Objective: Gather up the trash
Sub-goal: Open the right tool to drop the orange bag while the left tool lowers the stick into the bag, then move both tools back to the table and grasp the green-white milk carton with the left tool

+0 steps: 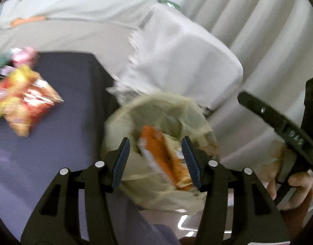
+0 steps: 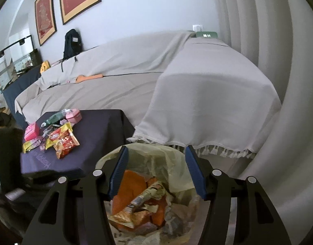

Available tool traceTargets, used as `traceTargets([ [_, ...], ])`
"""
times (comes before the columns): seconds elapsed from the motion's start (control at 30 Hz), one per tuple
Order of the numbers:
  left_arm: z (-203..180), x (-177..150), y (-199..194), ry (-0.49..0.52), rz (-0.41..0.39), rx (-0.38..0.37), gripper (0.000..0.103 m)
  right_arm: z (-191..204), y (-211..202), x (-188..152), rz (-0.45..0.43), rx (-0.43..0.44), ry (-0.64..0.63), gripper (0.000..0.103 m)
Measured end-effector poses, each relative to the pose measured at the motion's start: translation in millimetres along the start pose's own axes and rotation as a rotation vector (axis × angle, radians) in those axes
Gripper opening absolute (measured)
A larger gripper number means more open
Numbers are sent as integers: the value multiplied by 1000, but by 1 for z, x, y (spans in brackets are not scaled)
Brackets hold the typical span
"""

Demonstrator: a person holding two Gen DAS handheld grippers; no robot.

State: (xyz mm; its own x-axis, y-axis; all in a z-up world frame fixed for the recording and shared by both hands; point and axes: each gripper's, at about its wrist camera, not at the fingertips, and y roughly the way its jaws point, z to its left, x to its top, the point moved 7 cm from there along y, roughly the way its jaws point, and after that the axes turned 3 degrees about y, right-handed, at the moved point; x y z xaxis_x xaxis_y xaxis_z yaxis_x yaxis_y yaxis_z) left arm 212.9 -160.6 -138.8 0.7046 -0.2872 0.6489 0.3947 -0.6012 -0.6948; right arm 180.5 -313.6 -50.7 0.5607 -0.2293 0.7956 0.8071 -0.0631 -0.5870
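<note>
1. Left tongs [image 1: 156,161] over the mouth of a trash bag [image 1: 156,110], blue pads apart; an orange snack wrapper [image 1: 164,159] between the pads, blurred, contact with either pad not clear.
2. Right tongs [image 2: 156,171] above the same trash bag [image 2: 168,159], pads apart with nothing between them; orange and printed wrappers [image 2: 142,204] piled inside the bag below.
3. In the left wrist view, the right tool's black body [image 1: 283,126] at the right edge, a hand [image 1: 297,185] wrapped around its grip.
4. More trash left on the dark purple surface [image 2: 99,134] beside the bag: a red and yellow snack packet [image 2: 64,143], pink boxes [image 2: 31,130], a clear bottle [image 2: 54,117] lying on its side.
5. Behind, a sofa under a grey cover [image 2: 197,77], a black backpack [image 2: 72,42] on its back, pale curtains [image 2: 268,30] to the right.
</note>
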Motion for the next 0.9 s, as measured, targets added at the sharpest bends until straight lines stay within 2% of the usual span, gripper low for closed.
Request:
traceTargets([
  [0.17,50,7,-60,14,-121,151,54,27,3,1,5,34,-33,55],
  [0.37,116,-4,-117,-10,-176,320,56,74,13,-2,23,91,-87,55],
  [0.43,134,-9,-131,-26,-190,350,59,92,19,-6,35,112,-104,55],
  [0.67,193,-33,-162,-128,-206,369,60,163,41,-36,105,211,-115,55],
  [0.8,207,-36,-159,-137,-198,318,60,196,54,-58,146,231,-144,55],
  [0.9,221,-34,-157,-141,-194,311,60,213,72,-66,187,228,-166,55],
])
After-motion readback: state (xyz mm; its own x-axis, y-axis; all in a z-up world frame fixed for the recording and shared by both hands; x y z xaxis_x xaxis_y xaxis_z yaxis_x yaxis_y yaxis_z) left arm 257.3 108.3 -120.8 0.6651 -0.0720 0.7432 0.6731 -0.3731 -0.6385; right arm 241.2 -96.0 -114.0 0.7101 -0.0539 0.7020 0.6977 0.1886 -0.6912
